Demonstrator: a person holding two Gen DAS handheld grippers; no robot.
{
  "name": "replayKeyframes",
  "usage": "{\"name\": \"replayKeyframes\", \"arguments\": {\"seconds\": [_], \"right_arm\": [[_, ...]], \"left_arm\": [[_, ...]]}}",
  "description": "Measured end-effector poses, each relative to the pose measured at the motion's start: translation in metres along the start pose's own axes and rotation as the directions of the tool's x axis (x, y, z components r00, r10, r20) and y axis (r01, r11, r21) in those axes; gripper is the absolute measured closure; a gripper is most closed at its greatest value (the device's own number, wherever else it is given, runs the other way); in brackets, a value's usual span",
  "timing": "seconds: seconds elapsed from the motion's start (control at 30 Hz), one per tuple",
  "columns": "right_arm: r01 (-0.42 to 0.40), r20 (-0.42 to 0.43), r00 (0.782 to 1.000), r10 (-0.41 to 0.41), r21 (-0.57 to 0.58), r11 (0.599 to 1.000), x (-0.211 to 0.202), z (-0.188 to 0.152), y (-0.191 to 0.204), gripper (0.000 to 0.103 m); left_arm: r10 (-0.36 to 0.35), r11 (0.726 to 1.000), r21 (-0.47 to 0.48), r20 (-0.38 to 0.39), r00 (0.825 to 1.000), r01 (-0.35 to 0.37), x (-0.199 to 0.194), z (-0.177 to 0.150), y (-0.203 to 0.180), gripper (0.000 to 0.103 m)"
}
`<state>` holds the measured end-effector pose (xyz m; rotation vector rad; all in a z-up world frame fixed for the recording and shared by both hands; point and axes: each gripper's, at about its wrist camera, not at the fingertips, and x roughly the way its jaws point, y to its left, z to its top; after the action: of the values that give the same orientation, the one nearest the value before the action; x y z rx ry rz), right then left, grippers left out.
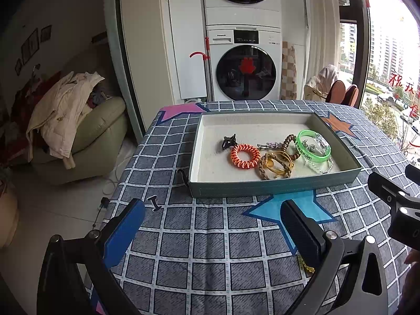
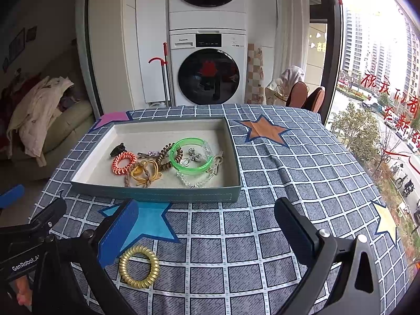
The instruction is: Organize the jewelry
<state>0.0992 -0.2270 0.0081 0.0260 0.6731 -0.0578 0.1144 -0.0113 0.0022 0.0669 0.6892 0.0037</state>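
Both the left claw [image 1: 212,225] and right claw [image 2: 207,223] hang spread, holding nothing. A gold coiled plastic hair tie [image 2: 139,267] lies on the checked-cloth counter [image 2: 262,210], at 7 o'clock from the felt-lined tray [image 2: 157,195]. The washer [image 2: 208,69] reads "Panasonic".

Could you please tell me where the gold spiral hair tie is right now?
In the right wrist view, the gold spiral hair tie lies on the checked tablecloth, outside the tray, beside the right gripper's left finger.

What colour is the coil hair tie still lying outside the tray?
Gold coil hair tie; clearest in the right wrist view.
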Motion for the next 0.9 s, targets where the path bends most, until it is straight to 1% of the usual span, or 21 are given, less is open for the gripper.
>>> {"name": "replayKeyframes", "arguments": {"seconds": [0.9], "right_arm": [[-0.008,0.004,1.0,0.008,-0.002,1.0,-0.0015,0.0013,0.0021,0.0]], "left_arm": [[-0.002,1.0,0.002,0.002,1.0,0.002,-0.0004,0.0012,-0.0021,0.0]]}}
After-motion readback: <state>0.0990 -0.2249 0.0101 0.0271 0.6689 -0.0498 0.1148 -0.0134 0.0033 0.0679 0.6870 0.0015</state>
